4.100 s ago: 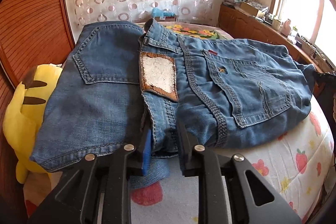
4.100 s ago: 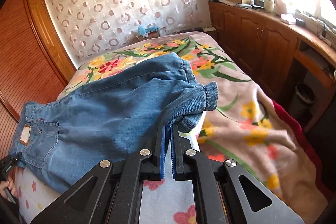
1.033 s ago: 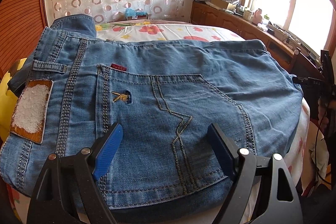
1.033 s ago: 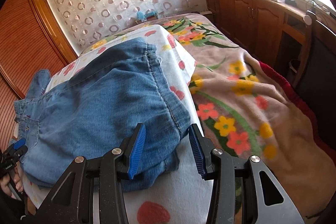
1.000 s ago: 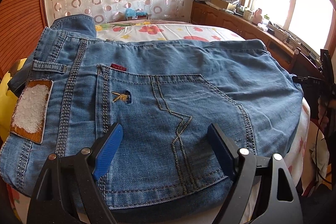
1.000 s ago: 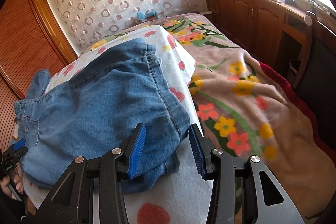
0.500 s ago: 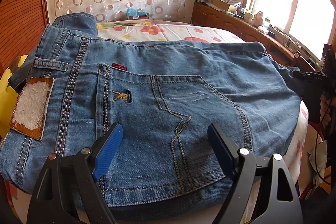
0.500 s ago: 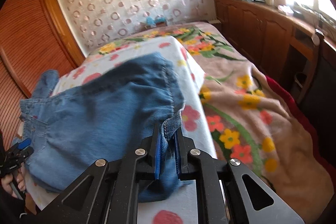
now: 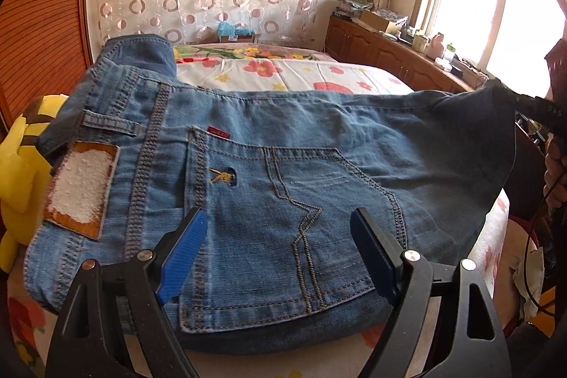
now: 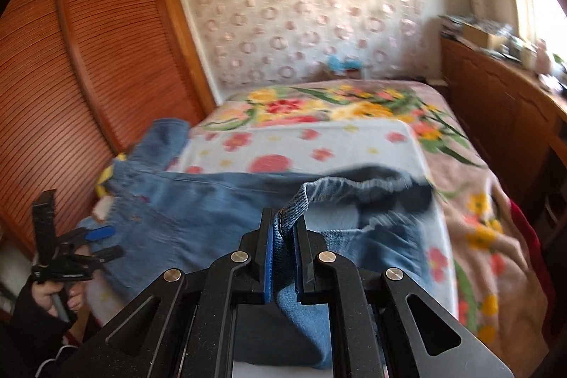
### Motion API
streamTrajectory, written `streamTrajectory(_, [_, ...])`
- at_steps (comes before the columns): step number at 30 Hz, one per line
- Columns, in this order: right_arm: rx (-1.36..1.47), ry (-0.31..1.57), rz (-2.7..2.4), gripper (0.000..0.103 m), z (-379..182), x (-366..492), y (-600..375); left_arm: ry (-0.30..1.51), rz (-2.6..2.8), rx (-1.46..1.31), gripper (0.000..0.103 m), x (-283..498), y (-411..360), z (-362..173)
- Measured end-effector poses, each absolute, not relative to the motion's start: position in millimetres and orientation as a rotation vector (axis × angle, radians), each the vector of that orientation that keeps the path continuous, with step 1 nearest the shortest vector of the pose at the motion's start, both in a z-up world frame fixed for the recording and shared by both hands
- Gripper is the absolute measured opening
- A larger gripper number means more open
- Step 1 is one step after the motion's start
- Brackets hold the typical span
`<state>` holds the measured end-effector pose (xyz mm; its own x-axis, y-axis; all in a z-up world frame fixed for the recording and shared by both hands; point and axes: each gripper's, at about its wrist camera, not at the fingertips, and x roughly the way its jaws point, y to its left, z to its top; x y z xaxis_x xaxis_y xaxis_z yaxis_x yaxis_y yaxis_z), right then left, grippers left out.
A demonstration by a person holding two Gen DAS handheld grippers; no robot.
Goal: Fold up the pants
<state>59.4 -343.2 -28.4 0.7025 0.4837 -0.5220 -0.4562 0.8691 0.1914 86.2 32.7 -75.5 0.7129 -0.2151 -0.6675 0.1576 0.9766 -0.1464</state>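
Observation:
Blue jeans (image 9: 283, 147) lie on the bed with the waist, a back pocket and a leather patch facing up. My left gripper (image 9: 280, 247) hovers open just over the back pocket, and its blue pads touch nothing. My right gripper (image 10: 285, 236) is shut on the hem of a leg end, with denim pinched between its pads and hanging below them. That leg end of the jeans (image 10: 198, 211) is lifted off the bed. The right gripper (image 9: 538, 108) shows at the right edge of the left wrist view, and the left gripper (image 10: 102, 241) shows at the far left of the right wrist view.
A yellow plush toy (image 9: 21, 158) sits left of the waist. The flowered sheet (image 9: 283, 73) and a floral blanket (image 10: 489, 201) cover the bed. Slatted wooden doors (image 10: 88, 59) stand on the left, low wooden cabinets (image 9: 389, 52) under the window on the right.
My right gripper closed on the leg hem and rose with it, so the leg end now hangs lifted. The left gripper stayed open over the pocket.

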Motion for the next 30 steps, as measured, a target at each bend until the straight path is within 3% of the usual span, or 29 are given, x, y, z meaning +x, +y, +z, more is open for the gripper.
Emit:
streamTrajectory(11, [-0.033, 0.563, 0.782, 0.008, 9, 62, -265, 0.725, -0.166, -0.112, 0.083, 77, 56, -69])
streamTrajectory(17, [-0.094, 0.615, 0.815, 0.009, 2, 81, -238, 0.725, -0.149, -0.125, 0.083, 75, 65, -71])
streamTrajectory(20, [-0.126, 0.64, 0.779, 0.035, -5, 87, -235, 0.726, -0.148, -0.13, 0.083, 76, 65, -71])
streamTrajectory(24, [-0.128, 0.638, 0.739, 0.043, 3, 93, -229, 0.728, -0.161, -0.125, 0.083, 79, 61, -71])
streamTrajectory(30, [-0.175, 0.627, 0.63, 0.045, -4, 82, -240, 0.726, -0.213, -0.094, 0.083, 94, 38, -66])
